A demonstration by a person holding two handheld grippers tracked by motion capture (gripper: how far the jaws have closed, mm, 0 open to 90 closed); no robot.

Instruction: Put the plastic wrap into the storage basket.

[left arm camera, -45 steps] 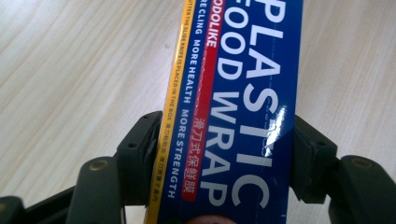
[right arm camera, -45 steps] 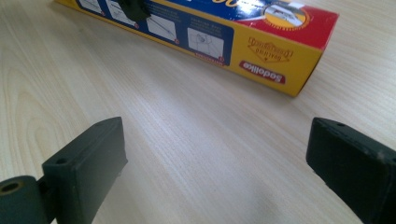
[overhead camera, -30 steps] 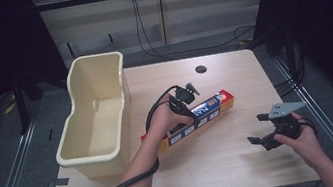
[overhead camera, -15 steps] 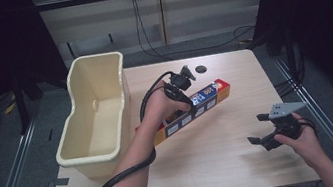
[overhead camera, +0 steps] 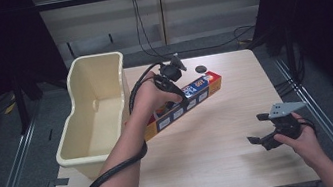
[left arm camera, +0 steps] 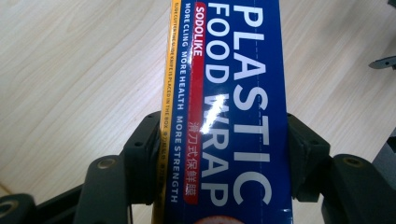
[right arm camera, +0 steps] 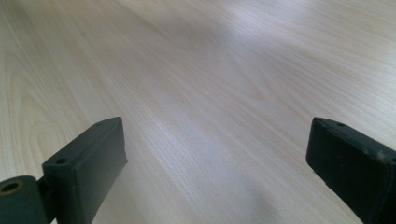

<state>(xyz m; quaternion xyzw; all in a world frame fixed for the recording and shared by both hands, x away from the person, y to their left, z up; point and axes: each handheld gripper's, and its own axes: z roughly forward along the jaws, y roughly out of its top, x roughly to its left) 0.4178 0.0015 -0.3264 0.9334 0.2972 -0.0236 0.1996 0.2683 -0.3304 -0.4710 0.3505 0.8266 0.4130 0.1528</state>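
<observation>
Now | left gripper (overhead camera: 176, 84) clamps wrap box (overhead camera: 191, 100), tilted above worktop (overhead camera: 222, 140) beside bin (overhead camera: 93, 110) | right gripper (overhead camera: 266, 131) open, empty, near right | advice: keep box level, clear bin's rim before lowering inside.

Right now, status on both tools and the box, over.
Left tool shut on plastic wrap box, box off the table. Right tool open, empty. Cream bin beside the box, nothing between.
</observation>
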